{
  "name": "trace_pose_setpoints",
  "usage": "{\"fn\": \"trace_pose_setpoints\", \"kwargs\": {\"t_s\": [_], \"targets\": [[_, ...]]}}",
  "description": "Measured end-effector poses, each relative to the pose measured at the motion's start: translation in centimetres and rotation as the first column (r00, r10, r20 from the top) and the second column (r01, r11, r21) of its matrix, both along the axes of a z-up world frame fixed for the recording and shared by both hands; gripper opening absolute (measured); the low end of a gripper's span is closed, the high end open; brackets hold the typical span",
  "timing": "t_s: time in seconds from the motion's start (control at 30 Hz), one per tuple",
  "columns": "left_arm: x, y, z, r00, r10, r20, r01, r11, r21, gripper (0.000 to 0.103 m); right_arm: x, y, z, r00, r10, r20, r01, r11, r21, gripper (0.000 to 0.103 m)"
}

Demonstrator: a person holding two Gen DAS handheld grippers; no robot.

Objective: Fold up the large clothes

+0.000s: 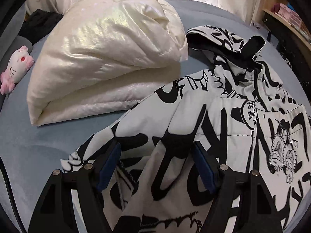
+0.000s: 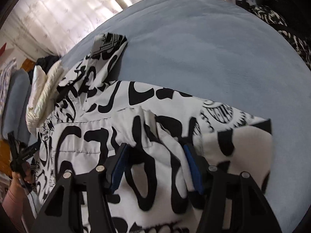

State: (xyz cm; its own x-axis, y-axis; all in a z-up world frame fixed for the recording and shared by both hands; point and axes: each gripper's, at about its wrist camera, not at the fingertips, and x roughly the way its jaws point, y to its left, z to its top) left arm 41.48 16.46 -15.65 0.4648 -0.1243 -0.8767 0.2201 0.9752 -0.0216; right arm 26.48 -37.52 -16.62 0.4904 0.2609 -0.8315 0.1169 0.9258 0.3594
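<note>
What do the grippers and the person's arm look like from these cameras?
Both the left gripper and right gripper have black, triangular cut-out finger frames with silver round pins and blue ribbed pads. In the right wrist view, the person's hand shows bare skin above a pink sleeve.

Each view looks forward along its own fingers, close down over the black-and-white printed jacket (image 1: pixel 223 116) spread on the blue bed (image 1: pixel 48 136). The left wrist camera sits above the left hand-held gripper (image 1: pixel 157 167) and faces the curtained window. The right wrist camera, tilted, sits above the right hand-held gripper (image 2: pixel 155 165) and faces up the bed. Both views share the jacket, the bed and the folded cream coat (image 1: pixel 101 58).
</note>
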Motion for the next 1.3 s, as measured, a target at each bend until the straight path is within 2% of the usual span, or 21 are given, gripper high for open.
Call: {"fn": "trace_pose_setpoints", "kwargs": {"t_s": [0.1,0.13,0.17,0.2,0.23,0.27,0.33,0.37,0.53,0.63,0.7,0.83,0.9,1.0,1.03,1.13,1.23,1.3], "targets": [[0.2,-0.2,-0.8,1.0,0.002,0.002,-0.002,1.0,0.002,0.071,-0.2,0.6,-0.1,0.999,0.026,0.034,-0.025,0.999,-0.023,0.058],[0.2,-0.3,-0.9,1.0,-0.004,0.005,0.004,1.0,-0.008,0.057,-0.4,0.9,0.0,0.998,0.042,0.046,-0.04,0.999,-0.033,0.047],[0.0,-0.6,-0.9,1.0,-0.03,0.003,0.03,0.999,-0.038,0.022,-0.5,1.2,0.1,0.998,0.05,0.049,-0.048,0.998,-0.041,0.028],[-0.2,-1.0,-0.9,0.998,-0.057,0.0,0.056,0.997,-0.056,0.012,-1.0,1.3,0.1,0.998,0.048,0.049,-0.045,0.997,-0.064,0.021],[-0.7,-1.7,-0.9,0.998,-0.053,0.022,0.054,0.999,-0.009,0.011,-1.2,1.4,0.2,0.998,0.043,0.053,-0.039,0.997,-0.073,0.013],[-1.2,-2.4,-0.7,0.997,-0.065,0.05,0.063,0.997,0.04,0.005,-1.7,1.4,0.5,0.997,0.036,0.067,-0.03,0.996,-0.081,0.009],[-2.3,-3.5,-0.3,0.991,-0.082,0.105,0.069,0.99,0.124,0.003,-3.1,1.1,1.4,0.993,0.005,0.119,0.005,0.996,-0.085,0.006],[-2.8,-3.7,0.1,0.989,-0.077,0.13,0.059,0.988,0.14,0.002,-3.8,1.1,2.0,0.989,-0.011,0.149,0.024,0.996,-0.084,0.006],[-3.9,-2.7,4.0,0.968,0.011,0.252,-0.036,0.995,0.094,0.002,-6.0,1.1,5.4,0.954,-0.088,0.288,0.121,0.988,-0.097,0.005],[-3.5,-2.6,6.2,0.949,0.06,0.308,-0.093,0.991,0.093,0.002,-5.1,1.8,7.4,0.93,-0.103,0.353,0.162,0.977,-0.142,0.005],[-3.0,-3.0,6.4,0.939,0.08,0.334,-0.123,0.986,0.11,0.002,-3.2,2.5,8.3,0.921,-0.104,0.377,0.181,0.968,-0.176,0.005],[-0.9,-2.6,4.7,0.943,0.142,0.301,-0.191,0.972,0.14,0.002,1.4,3.7,7.3,0.937,-0.102,0.333,0.188,0.953,-0.239,0.005],[-0.2,-2.5,3.1,0.948,0.155,0.279,-0.204,0.967,0.155,0.002,3.8,4.4,4.9,0.961,-0.116,0.25,0.187,0.942,-0.28,0.005],[0.3,-2.9,0.8,0.949,0.151,0.277,-0.208,0.96,0.189,0.002,5.4,4.0,0.9,0.978,-0.158,0.137,0.192,0.936,-0.294,0.005],[0.7,-3.1,-0.1,0.952,0.153,0.265,-0.209,0.958,0.198,0.002,5.4,3.8,-0.3,0.978,-0.166,0.127,0.196,0.938,-0.286,0.007],[1.5,-3.8,-1.8,0.955,0.154,0.255,-0.212,0.953,0.218,0.004,4.7,2.9,-1.0,0.971,-0.188,0.151,0.221,0.943,-0.249,0.012],[1.9,-4.0,-2.1,0.957,0.15,0.25,-0.208,0.952,0.225,0.004,4.1,1.3,-0.3,0.965,-0.22,0.142,0.241,0.959,-0.151,0.021],[1.6,-3.7,-1.5,0.958,0.152,0.245,-0.205,0.956,0.211,0.008,3.1,0.5,1.0,0.961,-0.238,0.142,0.252,0.963,-0.097,0.022]]}}
